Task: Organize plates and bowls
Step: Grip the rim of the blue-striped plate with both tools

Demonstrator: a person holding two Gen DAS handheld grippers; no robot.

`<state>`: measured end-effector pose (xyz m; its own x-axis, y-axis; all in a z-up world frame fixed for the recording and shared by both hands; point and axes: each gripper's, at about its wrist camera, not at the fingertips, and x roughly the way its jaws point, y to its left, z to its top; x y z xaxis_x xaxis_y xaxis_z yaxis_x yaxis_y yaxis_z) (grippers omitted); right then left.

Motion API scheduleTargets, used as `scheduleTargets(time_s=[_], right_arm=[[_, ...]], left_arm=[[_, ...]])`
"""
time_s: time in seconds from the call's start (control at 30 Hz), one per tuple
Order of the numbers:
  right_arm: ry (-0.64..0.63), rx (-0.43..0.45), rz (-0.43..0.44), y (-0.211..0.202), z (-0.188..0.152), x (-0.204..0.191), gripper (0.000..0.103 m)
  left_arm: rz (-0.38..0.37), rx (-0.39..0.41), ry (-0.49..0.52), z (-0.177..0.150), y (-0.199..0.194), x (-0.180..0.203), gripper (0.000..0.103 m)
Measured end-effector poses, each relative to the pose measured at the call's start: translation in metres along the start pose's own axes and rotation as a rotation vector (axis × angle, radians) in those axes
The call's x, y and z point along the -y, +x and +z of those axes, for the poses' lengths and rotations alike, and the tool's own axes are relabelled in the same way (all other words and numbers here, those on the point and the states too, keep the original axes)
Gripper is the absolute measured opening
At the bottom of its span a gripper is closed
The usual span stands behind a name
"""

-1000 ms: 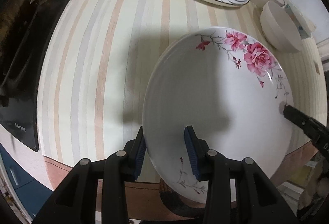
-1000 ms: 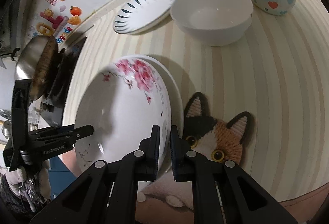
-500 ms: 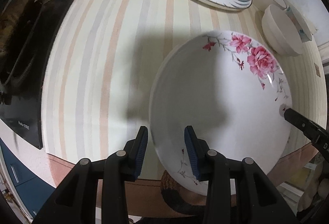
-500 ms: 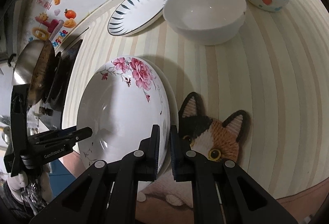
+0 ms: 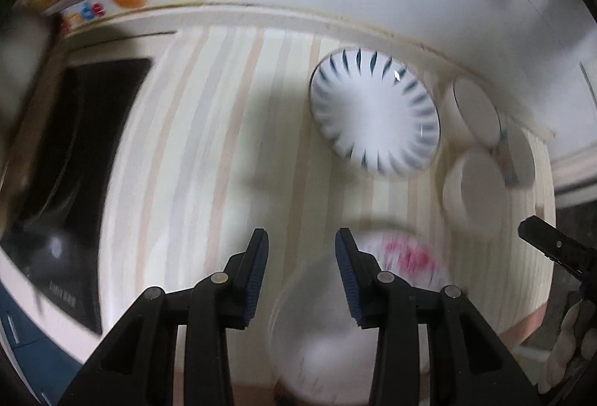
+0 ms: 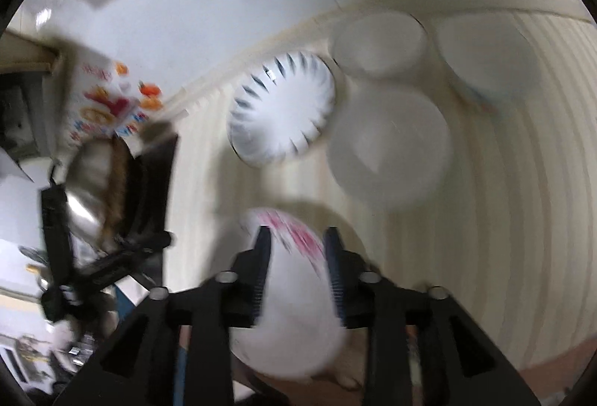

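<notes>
Left wrist view: the left gripper [image 5: 301, 238] has its blue-padded jaws parted with nothing between them; only the striped tablecloth [image 5: 209, 152] shows through the gap. The rose-patterned plate [image 5: 373, 297] lies on the cloth below and to the right of the jaws, partly hidden behind the right finger and heavily blurred (its pink flowers read as a smear). Farther back sits the blue-leaf plate [image 5: 375, 113], flat on the cloth near the wall. To its right stand three bowls close together: a white bowl [image 5: 475, 191] nearest, a second white bowl [image 5: 477, 112] behind it, and a patterned bowl [image 5: 518, 154] at the edge. A black cooktop [image 5: 74, 159] occupies the left side. The tip of the right gripper [image 5: 537, 232] pokes in from the right edge, apart from the plate.

Right wrist view: the right gripper [image 6: 296, 238] has just been opening; its jaws stand apart and the rose-patterned plate [image 6: 291, 297] shows in the gap, but blur makes it impossible to tell whether the pads touch the rim. The blue-leaf plate [image 6: 281, 118] sits beyond, with the large white bowl [image 6: 390, 148] just beside it, the other white bowl [image 6: 378, 44] and the patterned bowl [image 6: 485, 59] behind. At left, the left gripper [image 6: 164, 240] is visible before a steel pan [image 6: 89, 178].
</notes>
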<state>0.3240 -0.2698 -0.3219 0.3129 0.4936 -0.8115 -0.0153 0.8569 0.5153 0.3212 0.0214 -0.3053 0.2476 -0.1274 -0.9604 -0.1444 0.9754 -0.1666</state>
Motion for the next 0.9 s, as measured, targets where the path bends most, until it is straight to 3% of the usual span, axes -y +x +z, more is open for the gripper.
scheduleTargets(time_s=[0.13, 0.3, 0.7, 0.77, 0.83, 0.87, 0.9], right_arm=[[0.021, -0.055, -0.017, 0.044, 0.067, -0.008, 0.038], [0.017, -0.158, -0.084, 0.099, 0.111, -0.006, 0.038], [0.020, -0.280, -0.267, 0.160, 0.134, 0.009, 0.038], [0.024, -0.296, -0.290, 0.168, 0.134, 0.012, 0.034], [0.006, -0.288, -0.318, 0.170, 0.133, 0.012, 0.020], [0.004, -0.282, -0.327, 0.171, 0.134, 0.012, 0.018], [0.003, -0.273, -0.334, 0.171, 0.134, 0.011, 0.017]], left_arm=[[-0.019, -0.053, -0.005, 0.049, 0.032, 0.002, 0.035], [-0.011, -0.110, -0.012, 0.092, 0.072, 0.000, 0.035], [-0.022, -0.219, 0.012, 0.134, 0.135, -0.006, 0.035], [-0.040, -0.218, 0.022, 0.138, 0.141, -0.004, 0.035], [-0.044, -0.198, 0.043, 0.143, 0.142, 0.000, 0.033], [-0.060, -0.192, 0.053, 0.145, 0.142, 0.001, 0.025], [-0.072, -0.186, 0.056, 0.146, 0.142, 0.002, 0.024]])
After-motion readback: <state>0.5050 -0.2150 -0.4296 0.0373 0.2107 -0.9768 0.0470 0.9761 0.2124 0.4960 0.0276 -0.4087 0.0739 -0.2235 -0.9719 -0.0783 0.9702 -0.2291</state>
